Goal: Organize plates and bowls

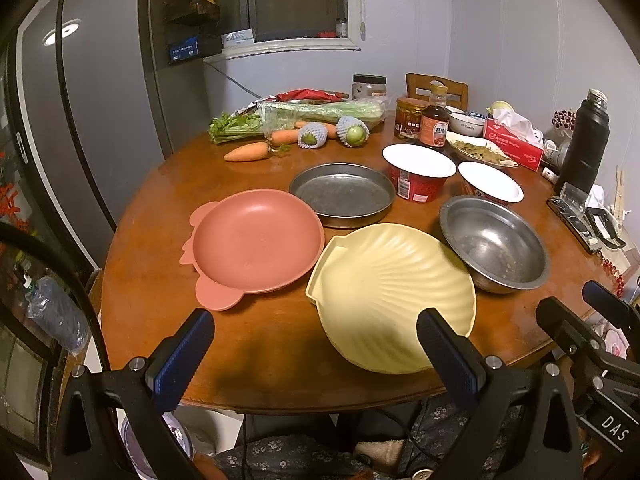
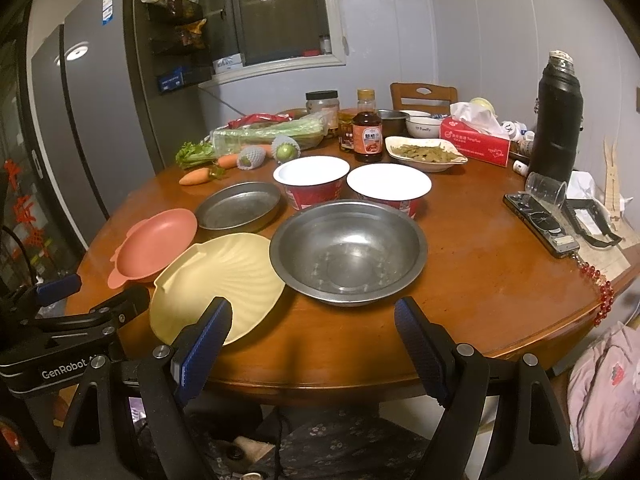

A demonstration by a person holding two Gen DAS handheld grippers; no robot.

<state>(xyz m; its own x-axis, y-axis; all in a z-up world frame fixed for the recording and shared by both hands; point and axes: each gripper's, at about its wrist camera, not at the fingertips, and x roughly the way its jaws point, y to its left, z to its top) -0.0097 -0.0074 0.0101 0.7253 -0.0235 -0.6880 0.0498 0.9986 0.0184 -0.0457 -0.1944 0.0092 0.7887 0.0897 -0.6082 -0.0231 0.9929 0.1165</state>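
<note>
On the round wooden table (image 1: pixel 264 344) lie a pink plate (image 1: pixel 256 240), a yellow shell-shaped plate (image 1: pixel 392 292), a flat metal pan (image 1: pixel 340 194) and a steel bowl (image 1: pixel 494 244). My left gripper (image 1: pixel 316 356) stands open at the near table edge, just short of the yellow plate, nothing between its fingers. In the right wrist view the steel bowl (image 2: pixel 348 250) sits straight ahead, with the yellow plate (image 2: pixel 220 284), pink plate (image 2: pixel 156 244) and metal pan (image 2: pixel 240 205) to its left. My right gripper (image 2: pixel 312 340) is open, just short of the bowl.
Two red paper noodle cups (image 2: pixel 312 184) (image 2: pixel 388 190) stand behind the bowl. Carrots, celery, jars, a sauce bottle (image 2: pixel 367 132), a dish of greens (image 2: pixel 424 153), a tissue box (image 2: pixel 474 140) and a black flask (image 2: pixel 558 120) fill the back. A phone (image 2: pixel 540 224) lies right.
</note>
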